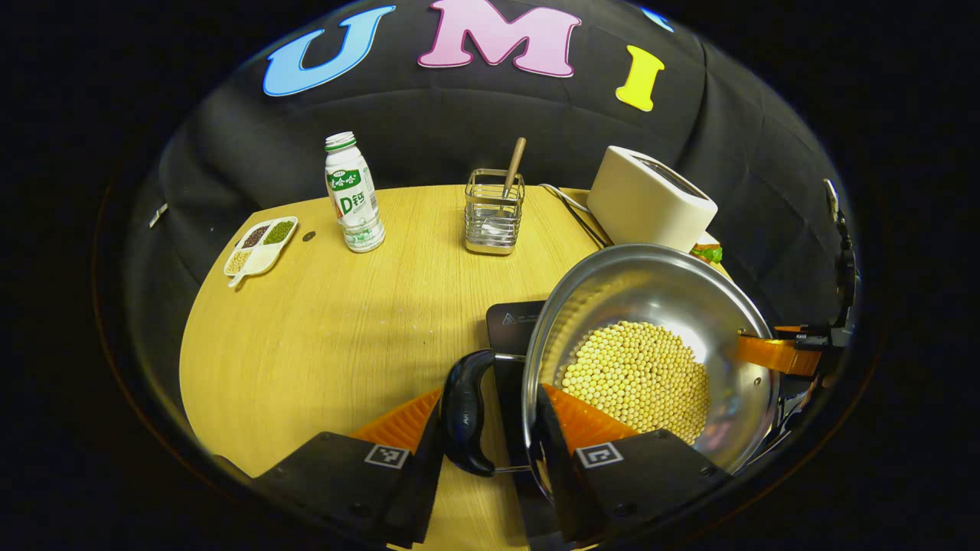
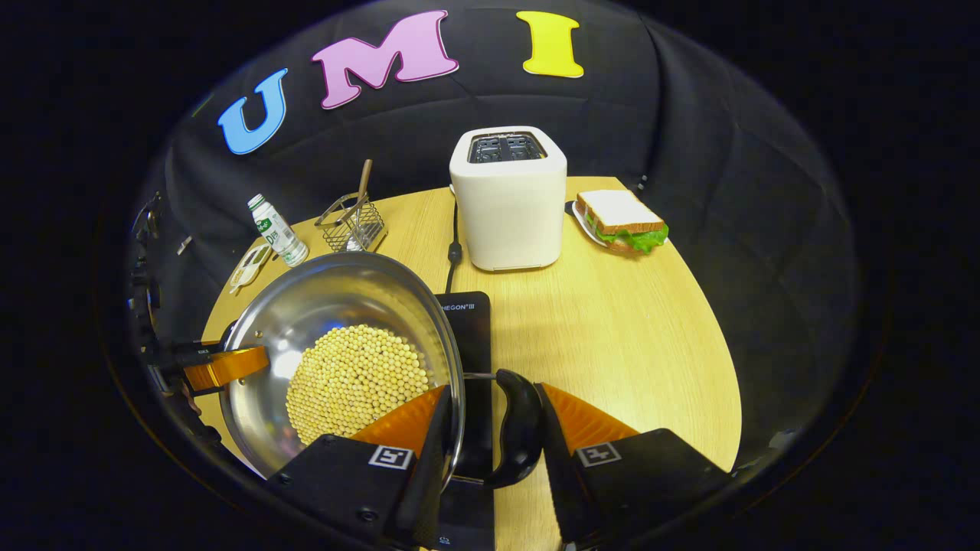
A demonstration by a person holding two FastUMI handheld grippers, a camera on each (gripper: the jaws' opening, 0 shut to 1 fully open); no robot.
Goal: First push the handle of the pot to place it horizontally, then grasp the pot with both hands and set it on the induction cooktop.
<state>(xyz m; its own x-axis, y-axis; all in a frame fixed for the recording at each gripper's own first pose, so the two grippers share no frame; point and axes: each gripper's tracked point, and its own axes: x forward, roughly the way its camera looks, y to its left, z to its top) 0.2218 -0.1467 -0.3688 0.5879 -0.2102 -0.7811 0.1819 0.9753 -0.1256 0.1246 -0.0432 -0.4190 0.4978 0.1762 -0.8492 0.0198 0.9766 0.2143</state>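
Left gripper (image 1: 490,428) clenched on pot's (image 1: 651,306) black side handle (image 1: 465,409), lower centre; right gripper (image 2: 490,428) clenched on opposite handle (image 2: 519,428); soybeans (image 2: 356,379) inside; induction cooktop (image 2: 471,337) beneath

Round wooden table (image 2: 635,321) with toaster (image 2: 509,199), cooktop (image 2: 475,337), bottle (image 1: 352,191), wire caddy (image 1: 494,210), sandwich plate (image 2: 583,226).

The right gripper (image 2: 490,440) closes on the pot (image 2: 337,360) at its near side: one finger inside the rim, the other outside the black handle (image 2: 517,428). The pot holds pale beans (image 2: 352,383) and hangs over the induction cooktop (image 2: 471,344). Behind the pot stands a white toaster (image 2: 509,199); the other gripper (image 2: 226,366) grips the pot's far rim.
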